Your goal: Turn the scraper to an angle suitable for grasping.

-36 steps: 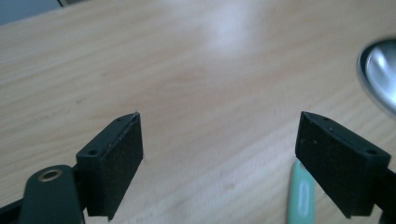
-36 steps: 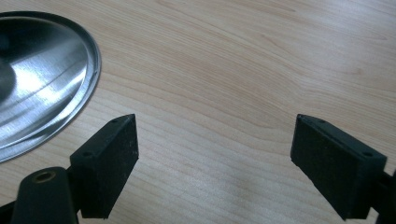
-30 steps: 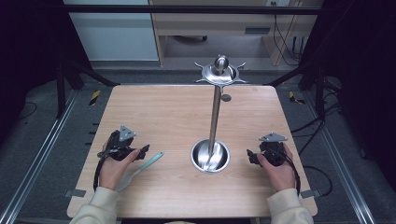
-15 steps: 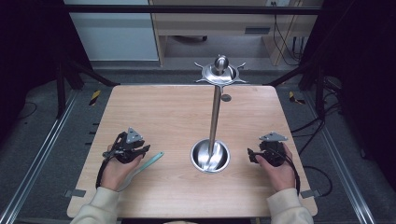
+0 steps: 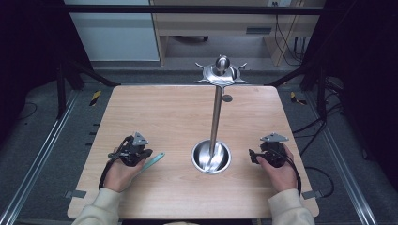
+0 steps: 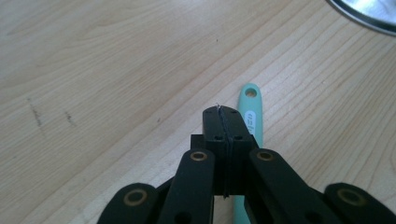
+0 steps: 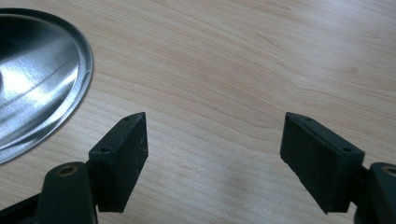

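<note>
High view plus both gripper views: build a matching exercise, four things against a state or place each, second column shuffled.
Things:
1. left gripper
2. right gripper
3. green handle
4. metal stand

States or places:
A. jaws wide apart
B. upright at the middle of the table
C. jaws pressed together
D. flat on the wood, partly under black jaws

Pairs: 1-C, 2-A, 3-D, 4-B.

Both grippers' jaws have just been closing. Nothing is seen between either pair.

High cam overhead; claw cams near table
</note>
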Available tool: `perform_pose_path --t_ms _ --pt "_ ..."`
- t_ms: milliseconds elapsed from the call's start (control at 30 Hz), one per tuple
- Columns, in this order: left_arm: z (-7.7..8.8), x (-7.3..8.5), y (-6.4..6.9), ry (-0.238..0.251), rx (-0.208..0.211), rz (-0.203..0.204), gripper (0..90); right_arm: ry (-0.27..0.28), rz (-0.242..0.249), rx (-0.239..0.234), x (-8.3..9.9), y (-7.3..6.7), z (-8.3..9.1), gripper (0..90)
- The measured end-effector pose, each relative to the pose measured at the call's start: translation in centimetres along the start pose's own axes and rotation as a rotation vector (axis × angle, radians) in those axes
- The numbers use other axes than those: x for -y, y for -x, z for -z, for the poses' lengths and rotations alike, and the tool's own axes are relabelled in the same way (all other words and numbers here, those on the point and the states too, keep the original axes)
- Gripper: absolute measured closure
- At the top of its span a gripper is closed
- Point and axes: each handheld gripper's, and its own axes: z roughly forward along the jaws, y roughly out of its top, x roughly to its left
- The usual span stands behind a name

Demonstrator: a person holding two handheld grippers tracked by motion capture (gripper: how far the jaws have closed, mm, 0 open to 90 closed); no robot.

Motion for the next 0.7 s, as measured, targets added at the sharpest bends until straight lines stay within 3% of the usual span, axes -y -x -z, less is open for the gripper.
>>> perform_pose_path --t_ms 167,433,667,700 --pt "-0.5 0.2 -0.2 -0.013 0.03 0.003 90.0 -0.002 -0.001 -0.006 0.0 -0.1 0.0 23.6" --pt "-1.0 0.2 -0.3 -0.026 0.012 0.009 90.0 -0.007 -0.003 -0.008 0.0 -0.1 -0.1 23.8" --pt "-1.4 0.1 -0.2 -0.044 0.006 -0.017 90.0 -0.01 0.0 -0.009 0.0 -0.2 -0.1 24.3" --pt "-1.6 0.1 -0.1 -0.046 0.021 -0.032 90.0 -0.008 0.0 -0.009 0.0 -0.2 -0.1 24.4"
